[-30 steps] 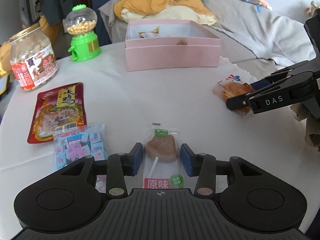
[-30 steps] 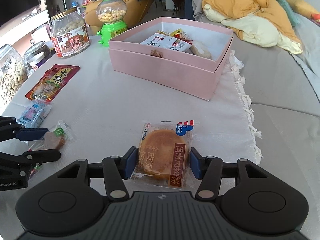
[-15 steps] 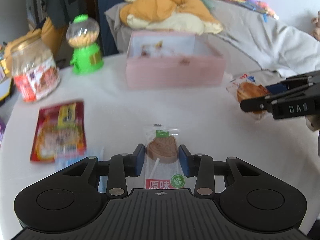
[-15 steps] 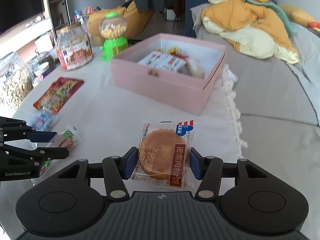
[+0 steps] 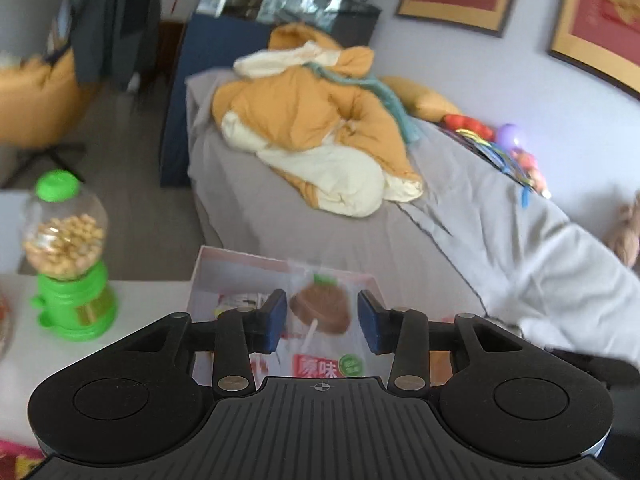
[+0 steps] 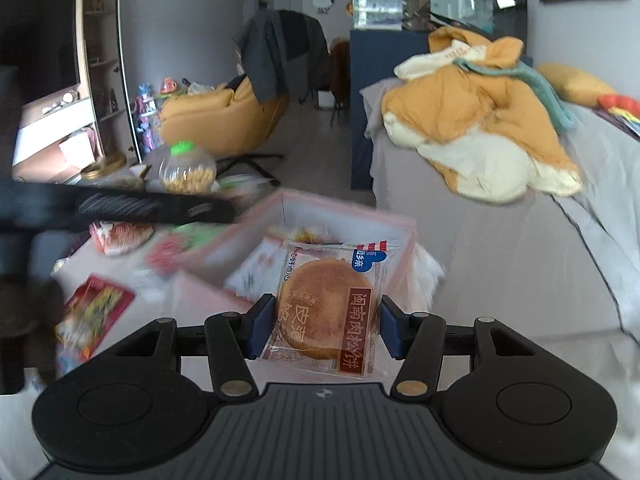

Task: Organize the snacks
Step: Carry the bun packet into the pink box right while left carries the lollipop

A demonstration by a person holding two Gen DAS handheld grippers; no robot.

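Observation:
My left gripper [image 5: 322,322] is shut on a wrapped brown lollipop [image 5: 320,312] and holds it in the air over the open pink box [image 5: 224,276]. My right gripper [image 6: 326,326] is shut on a wrapped round pastry [image 6: 326,314] and holds it above the near side of the same pink box [image 6: 360,220], which has several snack packets inside. The left gripper's body [image 6: 120,204] shows blurred at the left of the right wrist view.
A green gumball-style dispenser [image 5: 66,256] stands on the white table [image 5: 152,300] left of the box. A red snack packet [image 6: 94,312] lies on the table at the left. A grey sofa [image 5: 460,216] with a yellow blanket is behind the table.
Both grippers have lifted their snacks off the table and carried them forward over the pink box. Both views are now tilted up toward the room.

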